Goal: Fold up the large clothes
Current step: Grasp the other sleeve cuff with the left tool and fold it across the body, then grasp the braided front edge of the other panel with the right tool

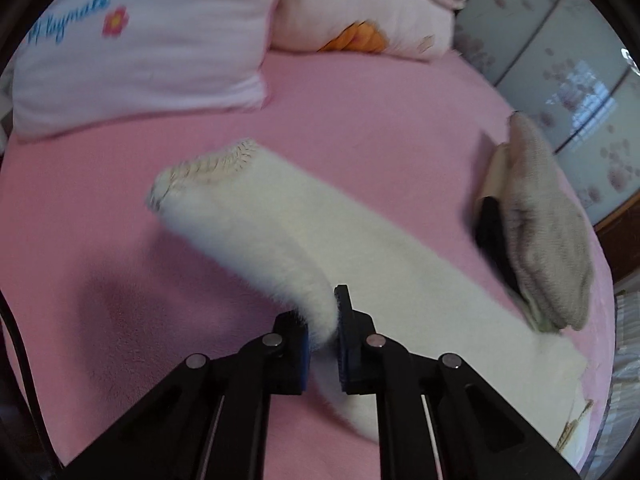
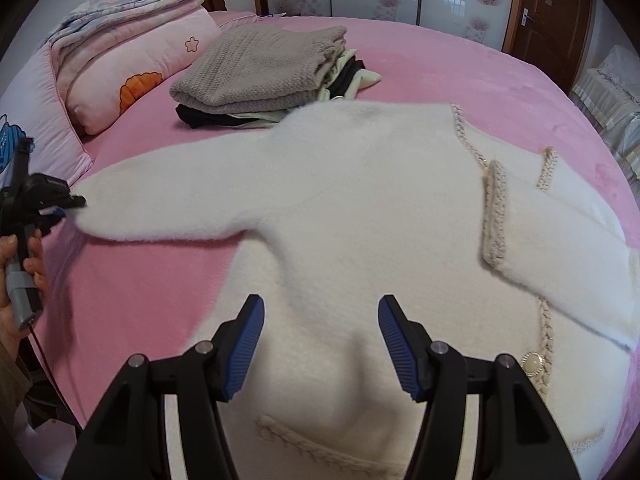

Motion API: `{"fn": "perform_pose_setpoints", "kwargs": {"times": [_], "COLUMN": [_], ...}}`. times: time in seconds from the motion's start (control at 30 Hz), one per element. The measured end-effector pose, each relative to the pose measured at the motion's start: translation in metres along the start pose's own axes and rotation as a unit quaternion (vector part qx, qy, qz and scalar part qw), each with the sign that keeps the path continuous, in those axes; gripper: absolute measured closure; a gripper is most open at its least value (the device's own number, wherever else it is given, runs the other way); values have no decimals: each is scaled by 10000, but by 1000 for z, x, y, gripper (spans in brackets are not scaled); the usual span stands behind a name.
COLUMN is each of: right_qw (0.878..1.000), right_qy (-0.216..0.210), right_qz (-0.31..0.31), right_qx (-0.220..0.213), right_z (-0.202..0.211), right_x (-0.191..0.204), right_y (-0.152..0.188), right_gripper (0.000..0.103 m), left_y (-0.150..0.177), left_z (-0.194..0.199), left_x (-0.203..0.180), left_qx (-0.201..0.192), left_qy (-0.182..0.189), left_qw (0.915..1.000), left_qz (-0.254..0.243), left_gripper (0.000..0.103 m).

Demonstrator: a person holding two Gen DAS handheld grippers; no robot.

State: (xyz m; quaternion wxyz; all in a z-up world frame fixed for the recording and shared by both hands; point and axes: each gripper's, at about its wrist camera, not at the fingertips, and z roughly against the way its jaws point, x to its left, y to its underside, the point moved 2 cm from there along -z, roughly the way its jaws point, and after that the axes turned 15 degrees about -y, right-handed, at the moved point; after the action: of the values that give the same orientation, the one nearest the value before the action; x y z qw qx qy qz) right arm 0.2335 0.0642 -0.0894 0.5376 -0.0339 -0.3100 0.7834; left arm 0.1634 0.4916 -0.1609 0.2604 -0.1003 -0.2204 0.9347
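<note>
In the left wrist view, the left gripper (image 1: 324,334) is clamped tight on the edge of a white sleeve (image 1: 256,216), the fluffy cloth squeezed between its blue pads. The sleeve stretches away from the jaws across the pink bed (image 1: 360,120), ending in a braided cuff (image 1: 208,168) that lies flat on the sheet. Beyond the cuff, at the head of the bed, sit a white pillow (image 1: 140,48) with flowers and a pink quilt (image 1: 360,8). To the right of the sleeve is a folded stack (image 1: 540,220) topped by a grey knit. In the right wrist view, the right gripper (image 2: 322,344) hangs with its jaws about half open and nothing between them, just above the body of the white cardigan (image 2: 360,200), which lies spread on the bed (image 2: 440,52). The cardigan's one sleeve (image 2: 168,204) reaches left to the left gripper (image 2: 60,204), held by a hand (image 2: 20,280) at the frame's edge; the other sleeve (image 2: 560,248) is folded across the body, its cuff (image 2: 494,216) pointing inward. The folded stack (image 2: 260,68) rests just beyond the cardigan's shoulder, with the quilt (image 2: 132,48) to its left.
</note>
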Motion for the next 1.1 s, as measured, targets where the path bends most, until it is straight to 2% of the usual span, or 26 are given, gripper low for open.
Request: {"fn": "perform_pose_setpoints", "kwargs": {"times": [0.1,0.2,0.27,0.33,0.47,0.57,0.7,0.77,0.8,0.9,0.97,1.1], "right_qw": [10000,9997,9992,9984,9959,9936,9907,9896,9893,9883,9880,9882], "right_qy": [39,85,95,97,226,356,555,598,594,595,560,374], "right_qz": [-64,-193,-317,-469,-756,-946,-1143,-1237,-1264,-1342,-1364,-1387], "right_qx": [-55,-155,-232,-306,-454,-502,-480,-436,-420,-418,-454,-528], "right_z": [9,20,28,36,54,64,73,76,76,80,81,80], "right_x": [-13,-28,-39,-51,-79,-103,-133,-147,-151,-162,-165,-163], "right_y": [5,10,13,17,25,33,46,53,55,60,60,52], "right_gripper": [44,44,44,44,44,43,43,43,43,43,43,43], "left_y": [6,27,48,77,138,190,251,273,281,293,294,290], "left_z": [43,90,119,144,161,150,122,111,105,105,112,133], "left_x": [-32,-76,-108,-144,-205,-240,-268,-275,-278,-277,-275,-256], "left_qx": [-289,-555,-722,-799,-696,-371,7,190,351,297,231,135], "left_qy": [452,911,1200,1498,1907,1920,1634,1501,1492,1456,1548,1823], "left_qw": [9982,9909,9815,9680,9418,9291,9142,9035,8980,8884,8854,8816], "left_qz": [-286,-823,-1309,-1848,-2679,-3140,-3708,-4010,-4124,-4343,-4378,-4352], "left_gripper": [95,95,95,95,95,95,92,75,72,57,46,42]}}
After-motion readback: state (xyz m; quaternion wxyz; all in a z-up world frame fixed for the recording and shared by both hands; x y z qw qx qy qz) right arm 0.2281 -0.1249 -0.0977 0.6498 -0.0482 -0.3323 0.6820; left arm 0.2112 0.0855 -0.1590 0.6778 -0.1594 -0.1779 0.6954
